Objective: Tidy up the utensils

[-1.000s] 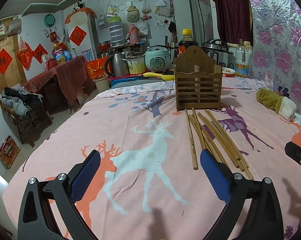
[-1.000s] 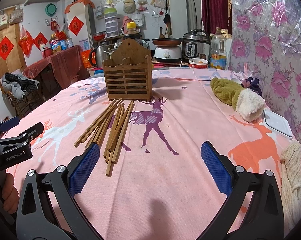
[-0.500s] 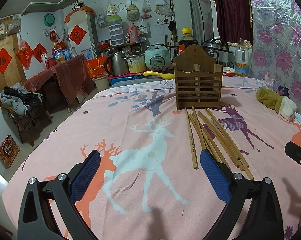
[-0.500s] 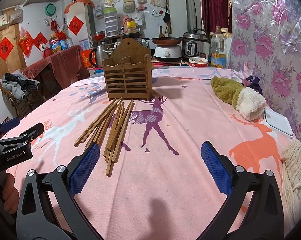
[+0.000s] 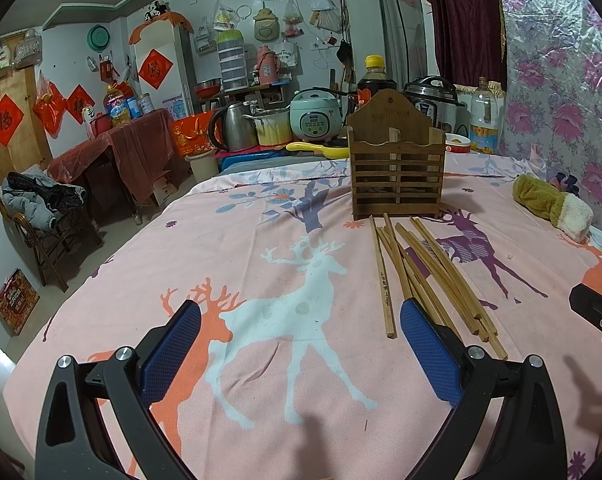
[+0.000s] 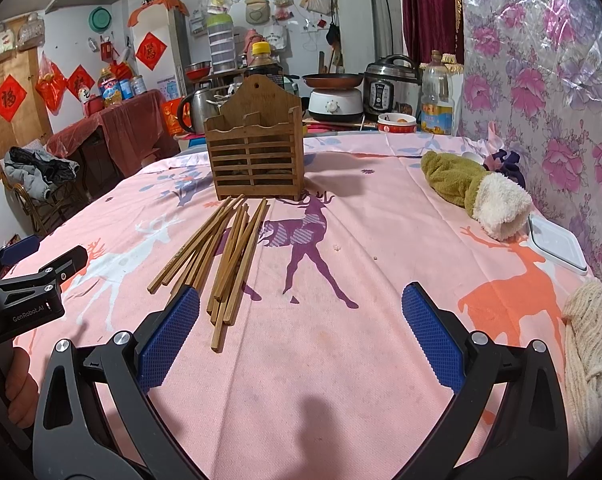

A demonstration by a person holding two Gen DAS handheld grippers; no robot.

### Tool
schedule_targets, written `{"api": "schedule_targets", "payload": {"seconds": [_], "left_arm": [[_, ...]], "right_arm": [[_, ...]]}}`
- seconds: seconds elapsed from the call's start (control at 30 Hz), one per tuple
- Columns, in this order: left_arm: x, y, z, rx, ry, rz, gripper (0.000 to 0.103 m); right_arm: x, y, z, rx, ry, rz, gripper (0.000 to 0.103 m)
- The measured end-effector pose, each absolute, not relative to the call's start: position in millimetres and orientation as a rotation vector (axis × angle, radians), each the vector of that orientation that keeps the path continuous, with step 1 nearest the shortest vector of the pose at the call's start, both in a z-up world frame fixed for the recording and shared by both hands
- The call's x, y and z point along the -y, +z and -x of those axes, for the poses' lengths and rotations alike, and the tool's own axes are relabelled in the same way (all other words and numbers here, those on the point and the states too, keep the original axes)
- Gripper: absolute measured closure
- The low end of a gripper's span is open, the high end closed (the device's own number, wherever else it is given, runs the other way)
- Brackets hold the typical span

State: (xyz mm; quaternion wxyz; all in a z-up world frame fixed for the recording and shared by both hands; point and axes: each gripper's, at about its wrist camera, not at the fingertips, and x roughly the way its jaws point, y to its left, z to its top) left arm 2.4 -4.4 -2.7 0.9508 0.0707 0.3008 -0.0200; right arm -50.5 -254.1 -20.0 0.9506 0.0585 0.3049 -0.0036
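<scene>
While the chopsticks [image 5: 421, 276] lie unmoved, both tools (left [image 5: 301, 350], right [image 6: 301, 340]) stay spread wide, holding nothing.

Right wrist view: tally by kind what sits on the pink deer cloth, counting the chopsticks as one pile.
Wooden chopstick holder: 1
Chopstick pile: 1 (sticks overlap, no exact count)
Green plush item with white fleece: 1
Dark purple cloth item: 1
White flat lid: 1
Cream yarn bundle: 1
Total: 6

1 wooden holder [image 6: 254, 151]. Roughly 10 chopsticks [image 6: 225, 252] piled just in front of holder, exact count unclear. 1 stuffed toy [image 6: 475, 192] right of holder.
</scene>
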Motion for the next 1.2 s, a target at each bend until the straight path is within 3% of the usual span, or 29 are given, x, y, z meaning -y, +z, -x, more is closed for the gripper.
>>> {"api": "schedule_targets", "payload": {"seconds": [0.8, 1.2], "left_arm": [[5.9, -18.5, 4.4, -0.639, -0.04, -0.133, 0.005], [23.0, -9.5, -50.6, -0.863, -0.122, -0.159, 0.006]], "right_arm": [[259.4, -25.0, 46.4, -0.657, 0.0, -0.167, 0.006], [265.4, -4.2, -3.1, -0.807, 0.08, -0.314, 0.006]]}}
